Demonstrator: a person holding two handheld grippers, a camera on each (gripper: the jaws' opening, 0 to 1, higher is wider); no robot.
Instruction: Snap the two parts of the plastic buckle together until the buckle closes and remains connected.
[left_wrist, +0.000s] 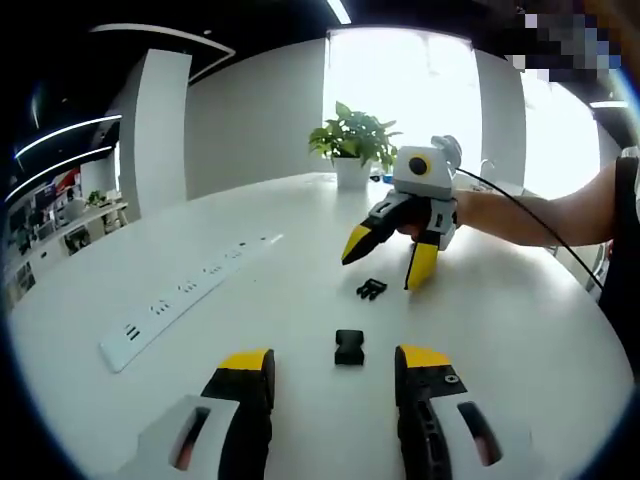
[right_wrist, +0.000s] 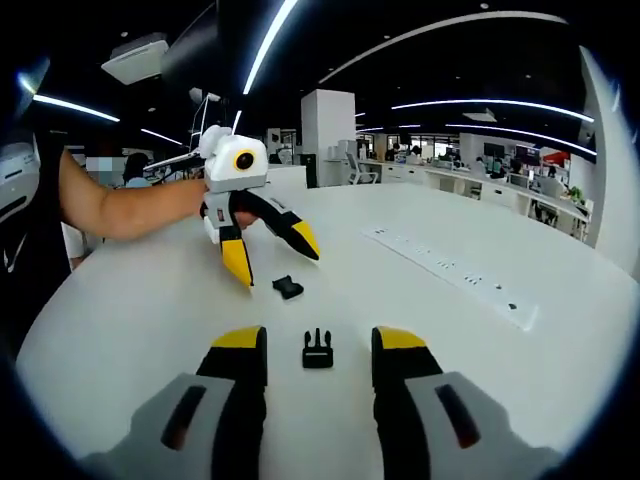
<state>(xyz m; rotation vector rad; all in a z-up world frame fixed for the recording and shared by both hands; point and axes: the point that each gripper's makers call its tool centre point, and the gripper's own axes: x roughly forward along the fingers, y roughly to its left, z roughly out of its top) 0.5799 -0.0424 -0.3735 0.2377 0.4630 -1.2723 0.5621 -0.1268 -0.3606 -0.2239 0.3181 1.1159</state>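
Left hand-held gripper (left_wrist: 335, 365) hangs with jaws spread wide, the socket half of the buckle (left_wrist: 349, 347) lying on the white tabletop (left_wrist: 520, 330) between its tips. Right hand-held gripper (right_wrist: 317, 348), also spread, frames the pronged half (right_wrist: 317, 349). A power strip (left_wrist: 185, 295) lies nearby.

- White rounded counter (left_wrist: 520, 330): carries all items.
- Socket half of buckle (left_wrist: 349, 347), pronged half (left_wrist: 371, 289): lying apart.
- White power strip (left_wrist: 180, 295): flat, to one side.
- Potted plant (left_wrist: 352, 150): far edge.
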